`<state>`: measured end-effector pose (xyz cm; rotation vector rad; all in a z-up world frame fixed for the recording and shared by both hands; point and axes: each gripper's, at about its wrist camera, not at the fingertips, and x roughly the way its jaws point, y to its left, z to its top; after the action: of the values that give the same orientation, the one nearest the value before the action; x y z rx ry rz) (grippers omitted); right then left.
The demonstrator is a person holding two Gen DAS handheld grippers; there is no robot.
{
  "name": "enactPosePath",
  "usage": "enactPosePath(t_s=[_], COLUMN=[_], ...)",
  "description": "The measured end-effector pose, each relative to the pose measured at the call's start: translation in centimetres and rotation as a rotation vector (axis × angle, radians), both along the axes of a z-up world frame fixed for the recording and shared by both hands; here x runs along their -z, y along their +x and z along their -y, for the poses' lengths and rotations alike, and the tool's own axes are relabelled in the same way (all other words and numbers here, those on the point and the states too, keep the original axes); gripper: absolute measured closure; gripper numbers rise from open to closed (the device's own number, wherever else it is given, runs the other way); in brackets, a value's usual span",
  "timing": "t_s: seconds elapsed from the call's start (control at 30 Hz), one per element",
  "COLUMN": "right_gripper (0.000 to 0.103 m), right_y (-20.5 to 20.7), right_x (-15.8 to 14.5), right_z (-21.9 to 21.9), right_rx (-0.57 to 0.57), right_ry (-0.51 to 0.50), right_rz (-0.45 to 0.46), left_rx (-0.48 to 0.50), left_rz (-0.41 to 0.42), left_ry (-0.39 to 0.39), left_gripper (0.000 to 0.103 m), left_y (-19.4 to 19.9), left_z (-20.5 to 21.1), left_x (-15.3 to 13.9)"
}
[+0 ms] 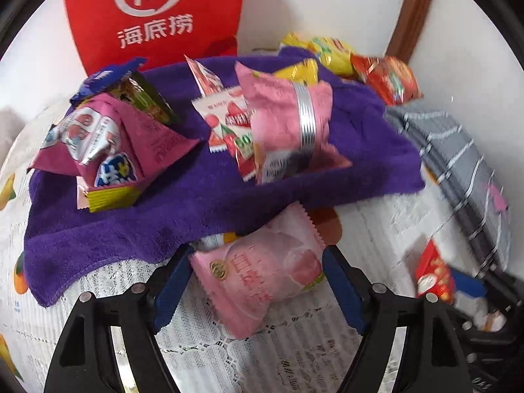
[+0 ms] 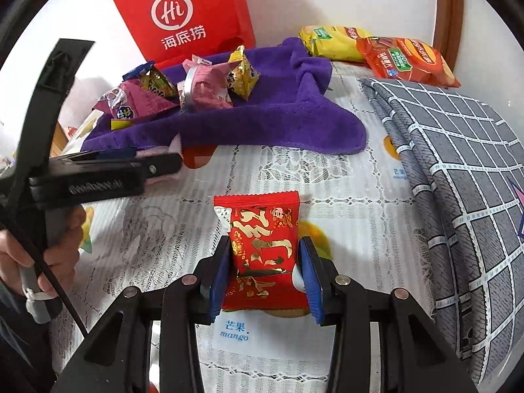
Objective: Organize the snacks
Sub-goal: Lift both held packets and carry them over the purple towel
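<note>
A pale pink snack packet (image 1: 262, 271) lies on the lace tablecloth (image 1: 294, 344) at the near edge of the purple towel (image 1: 196, 216). My left gripper (image 1: 257, 252) stands around it, open, its blue pads only grazing the packet's corners. From the right wrist view the left gripper (image 2: 170, 163) reaches low toward the towel (image 2: 278, 121). My right gripper (image 2: 263, 242) is shut on a red packet with gold print (image 2: 262, 239), held just above the cloth. That red packet (image 1: 435, 271) also shows at the right of the left wrist view. Several snacks (image 1: 288, 127) are piled on the towel.
A red paper bag (image 2: 190, 16) stands against the wall behind the towel. Yellow (image 2: 330, 44) and orange (image 2: 406, 60) chip bags lie at the back right. A folded grey checked cloth (image 2: 458, 163) fills the right side. A person's hand (image 2: 59, 255) grips the left tool.
</note>
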<state>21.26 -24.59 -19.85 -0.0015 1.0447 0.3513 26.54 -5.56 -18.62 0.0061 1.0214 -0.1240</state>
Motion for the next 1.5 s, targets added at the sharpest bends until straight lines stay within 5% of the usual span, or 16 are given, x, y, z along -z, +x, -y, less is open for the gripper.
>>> enactPosePath(t_s=[0.2, 0.33, 0.63, 1.5], right_gripper=[0.062, 0.062, 0.062, 0.062], right_y=[-0.1, -0.3, -1.0, -0.7], right_x=[-0.1, -0.1, -1.0, -8.7], right_z=[0.1, 0.3, 0.3, -0.9], right_rx=[0.003, 0.007, 0.035, 0.065], right_ry=[0.008, 0.020, 0.027, 0.069], right_rz=[-0.008, -0.022, -0.029, 0.057], left_rx=[0.027, 0.031, 0.055, 0.036], left_rz=[0.026, 0.030, 0.036, 0.147], left_ry=[0.032, -0.043, -0.119, -0.158], left_gripper=[0.041, 0.060, 0.074, 0.081], left_y=[-1.0, -1.6, -3.3, -5.9], left_z=[0.4, -0.5, -1.0, -3.5], left_x=[-0.2, -1.0, -2.3, -8.9])
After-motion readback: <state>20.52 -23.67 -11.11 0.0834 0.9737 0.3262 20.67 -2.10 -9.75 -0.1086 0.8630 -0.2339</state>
